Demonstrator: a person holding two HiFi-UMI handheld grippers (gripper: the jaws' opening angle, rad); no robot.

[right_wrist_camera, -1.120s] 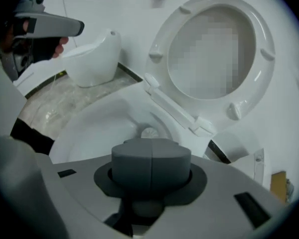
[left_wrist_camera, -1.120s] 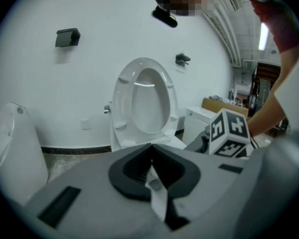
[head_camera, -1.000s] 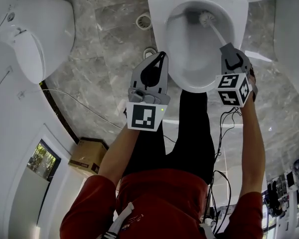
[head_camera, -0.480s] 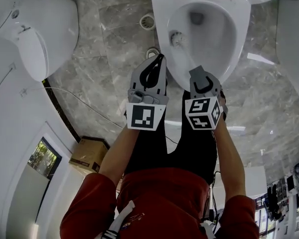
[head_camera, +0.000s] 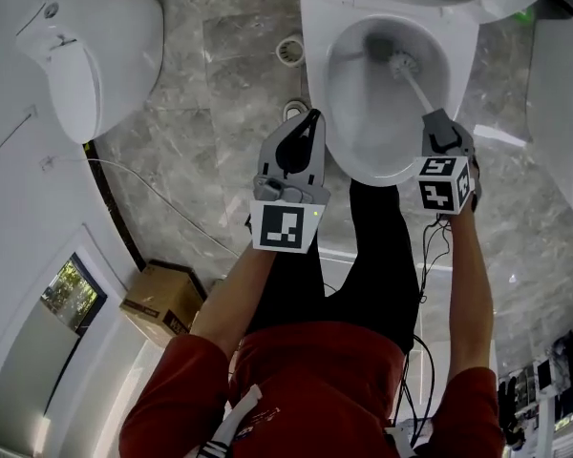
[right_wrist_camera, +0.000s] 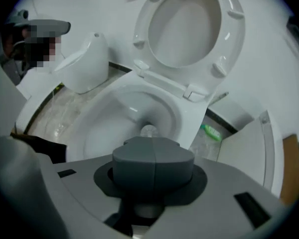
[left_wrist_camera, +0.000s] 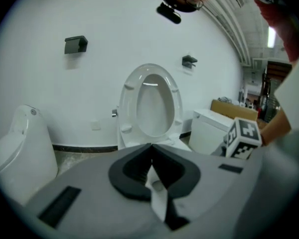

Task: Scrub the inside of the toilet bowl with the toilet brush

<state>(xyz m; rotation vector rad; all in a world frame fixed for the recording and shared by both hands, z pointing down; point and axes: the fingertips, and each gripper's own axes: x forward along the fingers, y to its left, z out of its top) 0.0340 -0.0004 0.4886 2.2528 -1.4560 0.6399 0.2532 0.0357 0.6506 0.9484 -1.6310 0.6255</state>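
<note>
The white toilet bowl (head_camera: 349,113) stands at the top of the head view with its seat and lid (right_wrist_camera: 189,24) raised. The brush head (head_camera: 404,63) rests inside the bowl at its far right, near the drain. Its thin white handle (head_camera: 422,92) runs back to my right gripper (head_camera: 443,122), which is shut on it over the bowl's near right rim. In the right gripper view the brush head (right_wrist_camera: 148,131) shows just past the closed pads (right_wrist_camera: 153,163). My left gripper (head_camera: 308,120) hangs beside the bowl's left rim, shut and holding nothing.
A second white fixture (head_camera: 95,46) stands at the upper left, another (head_camera: 563,93) at the right edge. A floor drain (head_camera: 289,50) lies left of the bowl. A cardboard box (head_camera: 162,299) sits at lower left. Cables (head_camera: 430,256) trail below the right gripper. A green bottle (right_wrist_camera: 212,132) lies beside the toilet.
The brush head swept from the bowl's far right to its near left wall, then back to the far right. The right gripper swung left and returned. The left gripper stayed put.
</note>
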